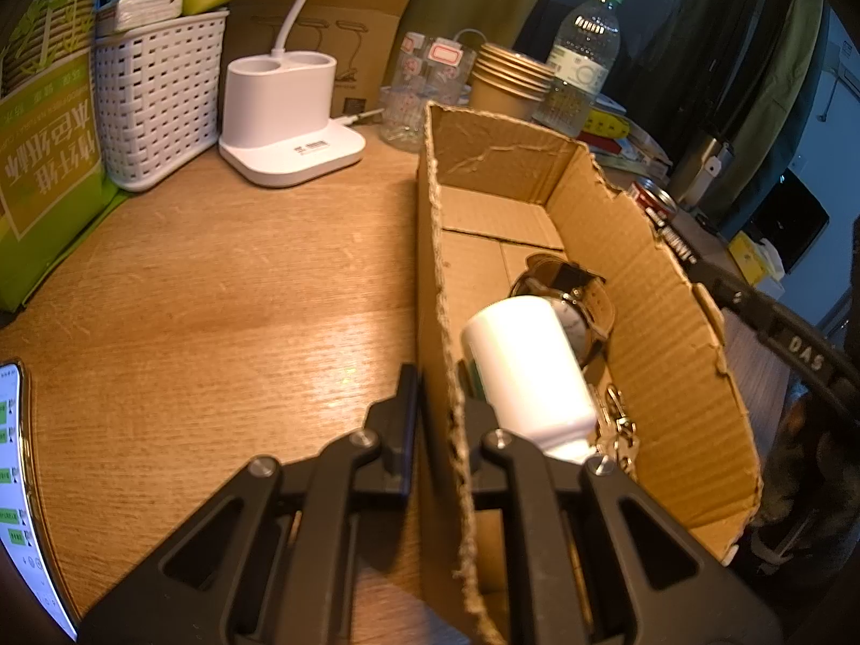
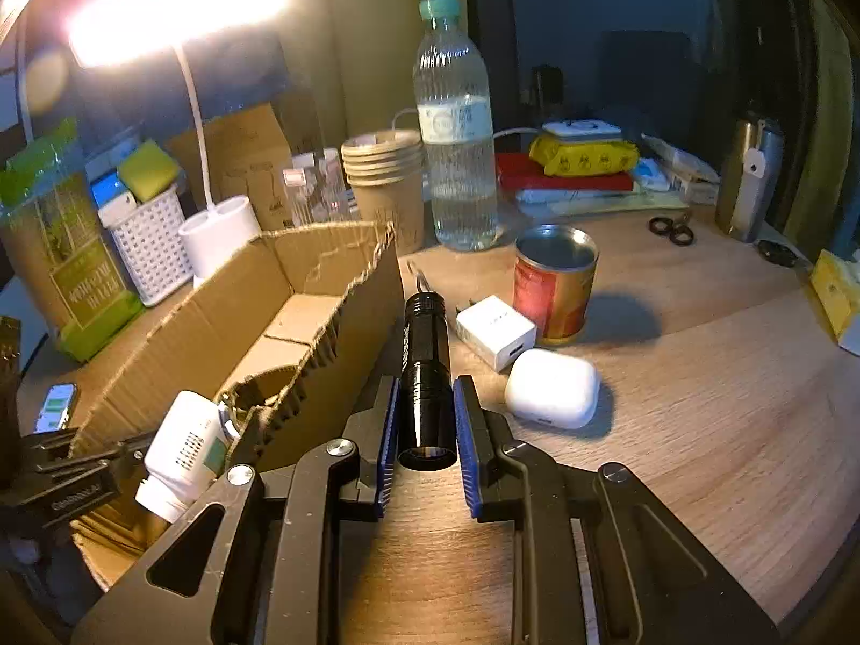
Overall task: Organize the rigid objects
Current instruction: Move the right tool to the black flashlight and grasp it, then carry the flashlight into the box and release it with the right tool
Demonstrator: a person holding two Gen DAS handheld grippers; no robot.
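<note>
Wooden bench (image 2: pixel 699 376), oak-grain top, lit by a desk lamp whose white base (image 1: pixel 287 123) is set at the back. Open cardboard box (image 1: pixel 634 290) is placed mid-bench. Beside the box, a black flashlight (image 2: pixel 427 371) is laid flat, with a white charger (image 2: pixel 497 330) and white earbud case (image 2: pixel 552 388) just to its right. A red tin can (image 2: pixel 553 282) is stood upright behind the charger. Further back: water bottle (image 2: pixel 457 123), stacked paper cups (image 2: pixel 384 177), white woven basket (image 1: pixel 156 91), green package (image 1: pixel 45 161). A phone (image 1: pixel 21 484) is seen at the left edge; scissors (image 2: pixel 672 228) far right.
</note>
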